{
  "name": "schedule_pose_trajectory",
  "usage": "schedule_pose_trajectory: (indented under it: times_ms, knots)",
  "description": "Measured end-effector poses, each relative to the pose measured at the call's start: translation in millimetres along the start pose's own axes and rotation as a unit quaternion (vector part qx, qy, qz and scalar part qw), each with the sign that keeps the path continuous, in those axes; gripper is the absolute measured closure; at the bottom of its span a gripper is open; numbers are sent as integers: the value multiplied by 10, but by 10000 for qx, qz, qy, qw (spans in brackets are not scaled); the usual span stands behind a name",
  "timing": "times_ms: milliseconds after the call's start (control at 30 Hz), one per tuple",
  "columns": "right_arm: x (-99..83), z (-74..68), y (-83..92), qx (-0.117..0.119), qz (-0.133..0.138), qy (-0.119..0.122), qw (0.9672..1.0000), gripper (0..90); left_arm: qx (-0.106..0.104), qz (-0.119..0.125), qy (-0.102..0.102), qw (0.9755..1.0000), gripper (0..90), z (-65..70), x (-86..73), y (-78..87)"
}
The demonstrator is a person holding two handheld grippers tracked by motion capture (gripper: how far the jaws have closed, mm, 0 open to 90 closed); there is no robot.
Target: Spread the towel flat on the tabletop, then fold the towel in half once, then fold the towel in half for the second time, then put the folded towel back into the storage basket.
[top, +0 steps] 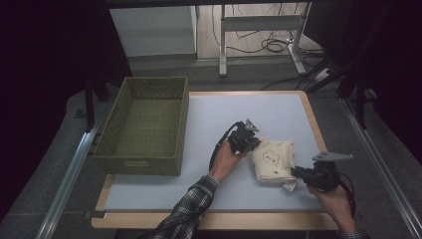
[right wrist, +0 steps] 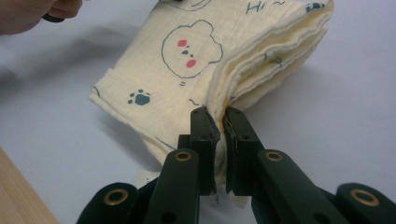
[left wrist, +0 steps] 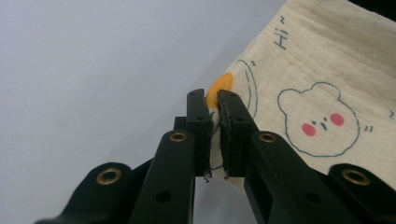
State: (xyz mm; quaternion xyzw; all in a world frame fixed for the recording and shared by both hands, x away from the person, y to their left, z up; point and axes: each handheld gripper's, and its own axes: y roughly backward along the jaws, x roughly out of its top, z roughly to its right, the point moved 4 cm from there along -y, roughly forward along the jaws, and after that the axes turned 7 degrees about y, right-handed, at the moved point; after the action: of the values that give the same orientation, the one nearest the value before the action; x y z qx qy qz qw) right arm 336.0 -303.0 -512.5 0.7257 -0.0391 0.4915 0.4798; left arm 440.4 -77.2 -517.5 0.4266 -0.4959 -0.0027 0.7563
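Observation:
A folded cream cloth [top: 273,158] printed with bear faces lies on the pale table top, right of centre. My left gripper [top: 250,144] is shut on the cloth's left edge; in the left gripper view its jaws pinch the fabric [left wrist: 327,93] by an orange patch, at my left gripper [left wrist: 214,135]. My right gripper [top: 296,172] is shut on the cloth's near right corner. In the right gripper view my right gripper [right wrist: 219,149] clamps the stacked folds of the cloth [right wrist: 196,60], which is lifted slightly off the table.
An olive green woven basket [top: 144,124] stands empty at the table's left. The table's wooden rim [top: 313,119] runs along the right and near sides. A desk frame and cables [top: 268,45] stand on the floor beyond the table.

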Motion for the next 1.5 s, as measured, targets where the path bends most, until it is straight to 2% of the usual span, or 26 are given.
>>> schedule_pose_trajectory:
  times_ms: [167, 467, 767, 967, 1300, 1500]
  knots:
    - [80, -61, -45, 48, 78, 182, 9998, 834, 122, 42, -47, 9999, 838, -43, 17, 122]
    - [258, -157, -114, 163, 277, 325, 9990, 834, 360, 56, -115, 9993, 837, -157, 50, 369]
    - [490, -277, -201, 225, 486, 449, 9976, 833, 575, 126, -63, 9982, 835, -291, 70, 641]
    - [602, -357, -271, 273, 515, 542, 9968, 830, 683, 173, -28, 9975, 835, -363, 89, 792]
    - [837, -513, -406, 339, 594, 704, 9952, 830, 958, 223, -68, 9951, 834, -500, 139, 1030]
    - [1031, -611, -478, 439, 726, 757, 9935, 831, 1197, 235, -96, 9925, 834, -646, 158, 1234]
